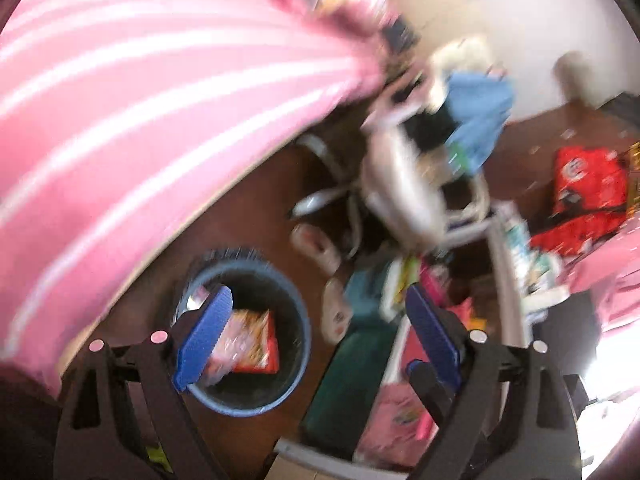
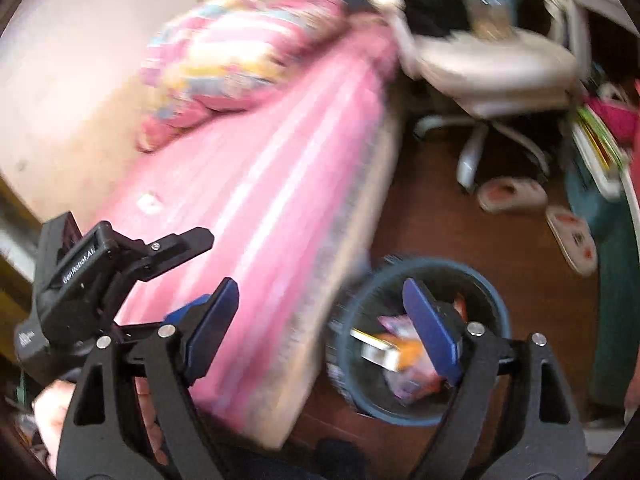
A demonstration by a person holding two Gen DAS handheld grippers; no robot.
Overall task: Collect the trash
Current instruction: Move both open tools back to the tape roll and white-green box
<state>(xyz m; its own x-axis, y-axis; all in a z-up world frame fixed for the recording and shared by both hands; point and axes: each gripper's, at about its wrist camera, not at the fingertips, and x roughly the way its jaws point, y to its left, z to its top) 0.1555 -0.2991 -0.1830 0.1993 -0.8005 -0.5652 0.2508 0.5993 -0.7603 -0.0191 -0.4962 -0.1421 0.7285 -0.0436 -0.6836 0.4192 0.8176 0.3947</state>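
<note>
Both sets of jaws are spread wide with nothing between them. The left gripper (image 1: 316, 340) hangs over the floor, and the bin (image 1: 244, 332) sits right under its left jaw. In the bin lies a red and pink wrapper (image 1: 252, 344). The right gripper (image 2: 320, 332) hangs over the bed edge, with the bin (image 2: 420, 344) under its right jaw. From there, more trash (image 2: 400, 356) shows in the bin: a small box and a few bright wrappers.

So some trash is already in, and both grippers are free to fetch more.

To the right of the left jaws, a pile (image 1: 404, 360) of pink and green things lies on the floor. It is too blurry to tell if any of it is trash. A little past the jaws lie two slippers (image 2: 536, 216), which are not trash. Past them stands a chair (image 2: 492, 64) with clothes on it. Far off to the right lies a red bag (image 1: 588, 184). I think it may be trash left to pick up, but I cannot be sure.
</note>
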